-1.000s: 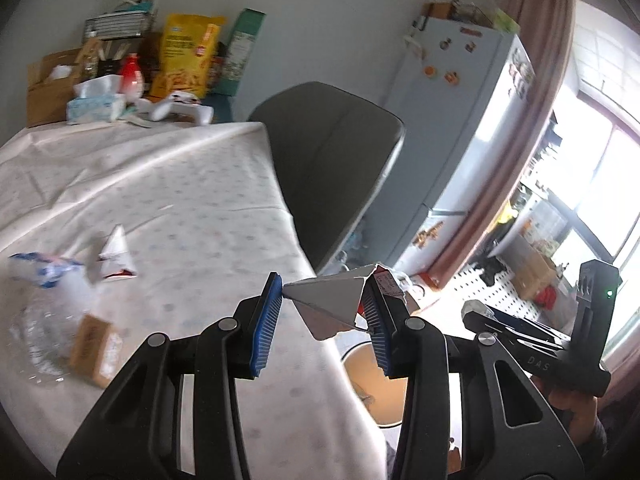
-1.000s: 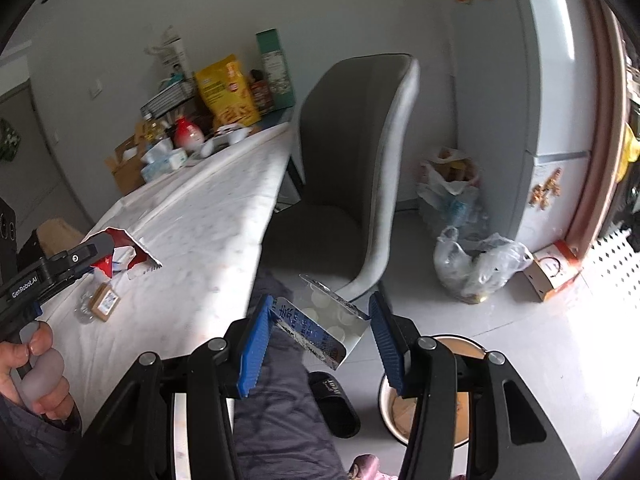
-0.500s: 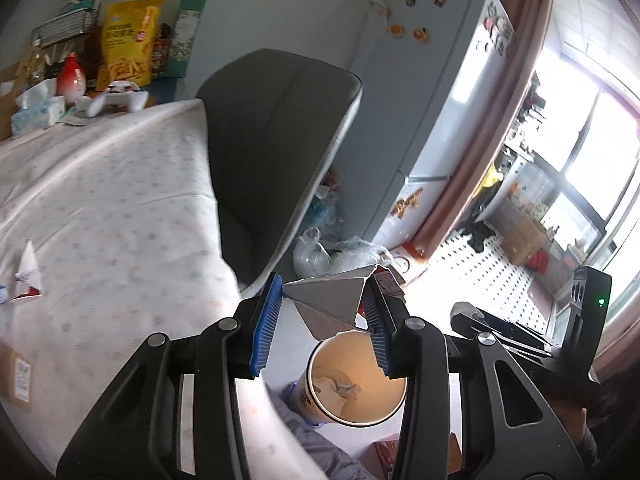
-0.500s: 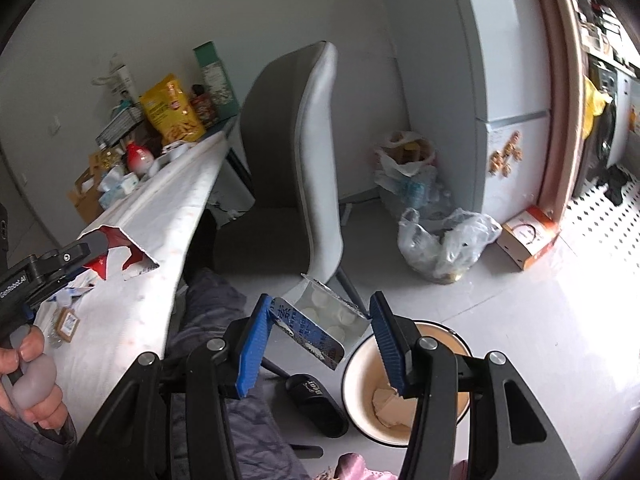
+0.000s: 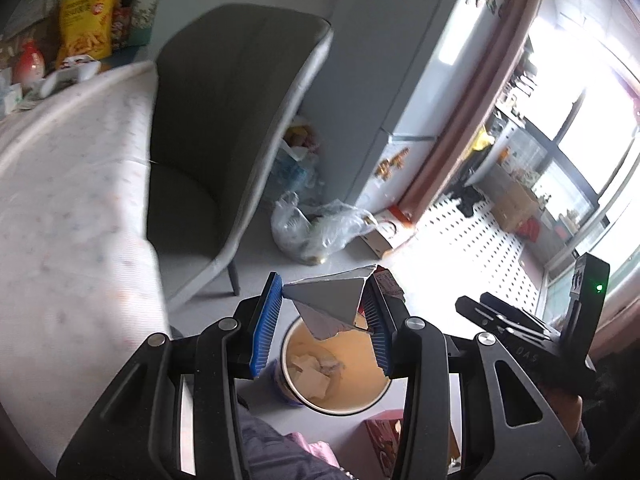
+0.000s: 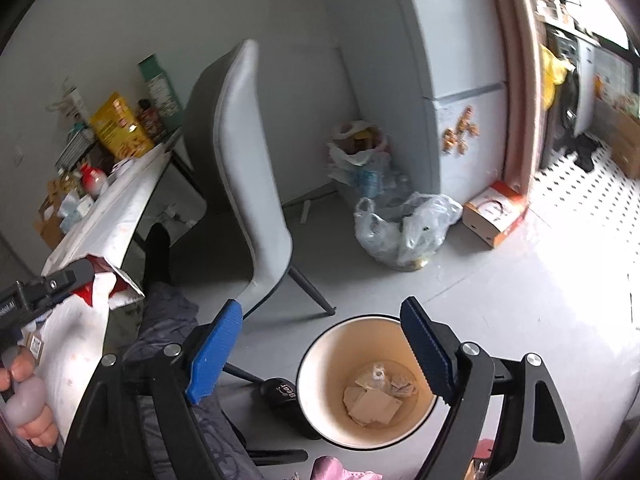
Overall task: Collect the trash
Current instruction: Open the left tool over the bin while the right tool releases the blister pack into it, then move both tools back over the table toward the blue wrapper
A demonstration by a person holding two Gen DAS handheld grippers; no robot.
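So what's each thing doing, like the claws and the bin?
Left claw: shut on a silver wrapper, above the bin.
Right claw: opening, nothing between its pads.
Bin: upright, no lid, scraps at the bottom.
Plastic bag: slumped on the floor.

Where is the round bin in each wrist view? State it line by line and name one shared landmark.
Left wrist: the bin sits bottom centre, below the left gripper and its wrapper.
Right wrist: the bin is bottom centre-right, between the opening fingers of the empty right gripper.
Shared landmark: the grey chair.
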